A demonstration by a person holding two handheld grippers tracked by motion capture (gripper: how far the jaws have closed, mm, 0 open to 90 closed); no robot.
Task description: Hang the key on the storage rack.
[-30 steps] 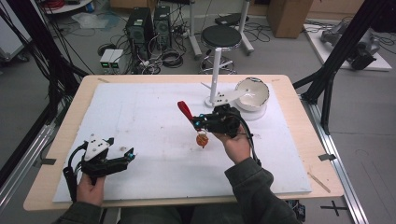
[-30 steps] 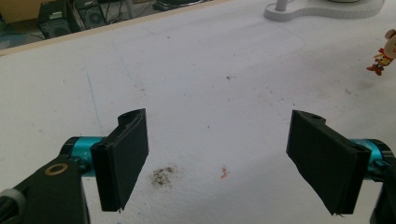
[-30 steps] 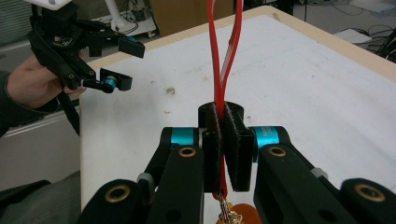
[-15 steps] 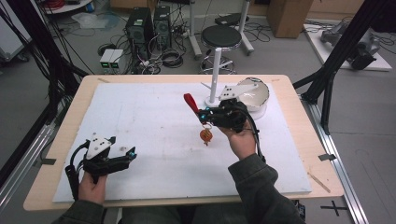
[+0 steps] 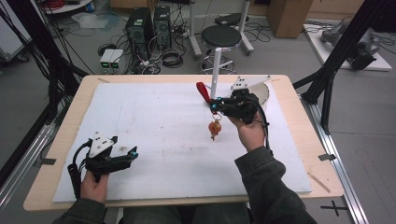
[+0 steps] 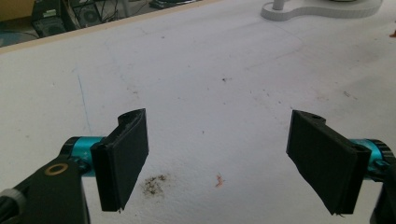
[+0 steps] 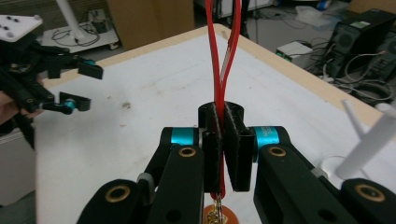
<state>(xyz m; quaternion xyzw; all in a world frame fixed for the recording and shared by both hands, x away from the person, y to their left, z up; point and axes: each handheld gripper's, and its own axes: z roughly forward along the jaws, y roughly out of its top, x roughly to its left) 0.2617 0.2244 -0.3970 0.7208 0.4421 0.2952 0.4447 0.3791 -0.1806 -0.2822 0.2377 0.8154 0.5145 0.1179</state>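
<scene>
right gripper (image 5: 215, 106) clamped shut on the red strap (image 5: 202, 91) of a keychain, held above the mat (image 5: 154, 116) on the right side. strap loop pointing up and left past the jaws, orange charm (image 5: 215, 129) dangling below, clear of the surface. white stand (image 5: 217, 65) just beyond to the far side, close to the loop; probably the hanging target. left gripper (image 5: 132, 154) wide open, empty, near-left, well apart. plenty of bare mat between.
</scene>
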